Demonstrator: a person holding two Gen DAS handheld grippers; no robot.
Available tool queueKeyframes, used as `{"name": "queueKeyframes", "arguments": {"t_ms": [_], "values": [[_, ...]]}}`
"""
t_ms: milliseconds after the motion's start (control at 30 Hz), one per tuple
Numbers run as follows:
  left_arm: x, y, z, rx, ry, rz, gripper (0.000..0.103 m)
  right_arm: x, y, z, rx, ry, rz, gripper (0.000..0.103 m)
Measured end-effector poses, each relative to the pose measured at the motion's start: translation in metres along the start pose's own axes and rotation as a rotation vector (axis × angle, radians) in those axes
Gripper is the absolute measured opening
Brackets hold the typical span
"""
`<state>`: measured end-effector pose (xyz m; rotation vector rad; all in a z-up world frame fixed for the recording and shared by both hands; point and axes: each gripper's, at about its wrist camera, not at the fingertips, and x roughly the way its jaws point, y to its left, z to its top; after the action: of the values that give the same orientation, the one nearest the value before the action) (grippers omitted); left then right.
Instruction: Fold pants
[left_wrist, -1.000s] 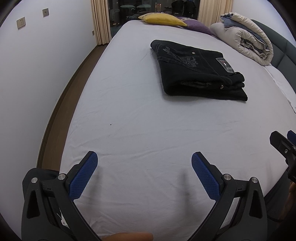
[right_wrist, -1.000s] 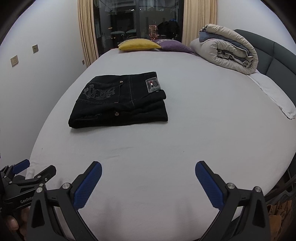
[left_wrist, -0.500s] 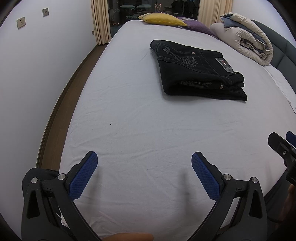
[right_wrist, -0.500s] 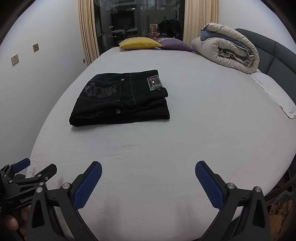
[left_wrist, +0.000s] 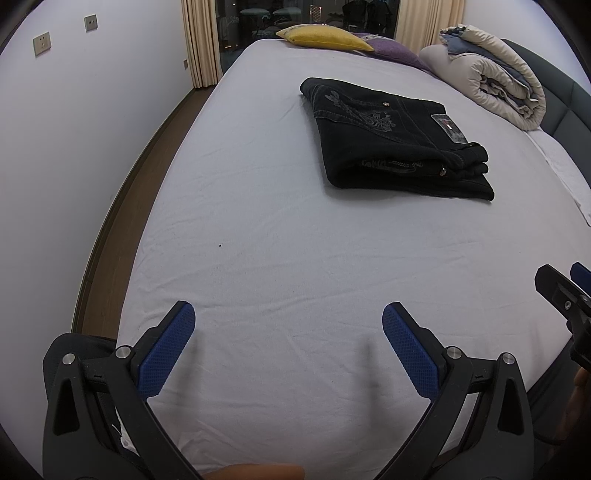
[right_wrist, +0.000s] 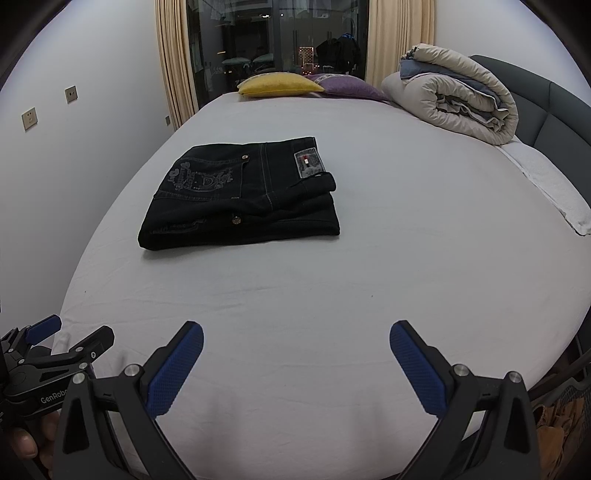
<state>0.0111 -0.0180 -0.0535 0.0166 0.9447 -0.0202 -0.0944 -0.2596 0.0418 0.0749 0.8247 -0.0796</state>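
Black pants (right_wrist: 240, 195) lie folded into a compact rectangle on a white-sheeted bed (right_wrist: 332, 295), well ahead of both handheld grippers. The left gripper (left_wrist: 288, 332) hovers over the near edge of the mattress with its blue-padded fingers spread wide and nothing between them; from its camera the pants (left_wrist: 399, 136) sit far forward and to the right. The right gripper (right_wrist: 295, 347) is likewise spread wide and empty, the pants lying forward and to its left. A yellow pillow (right_wrist: 279, 84), a purple pillow (right_wrist: 351, 86) and a rolled duvet (right_wrist: 458, 96) rest at the far end; what appears to be a towel (right_wrist: 550, 184) lies along the right edge.
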Motion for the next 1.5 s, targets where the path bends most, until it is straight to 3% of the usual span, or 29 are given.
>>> {"name": "queueKeyframes", "arguments": {"t_ms": [1500], "values": [[0.0044, -0.0020, -0.0039, -0.004, 0.018, -0.008, 0.103, 0.0011, 0.0014, -0.0014, -0.003, 0.004, 0.005, 0.103]]}}
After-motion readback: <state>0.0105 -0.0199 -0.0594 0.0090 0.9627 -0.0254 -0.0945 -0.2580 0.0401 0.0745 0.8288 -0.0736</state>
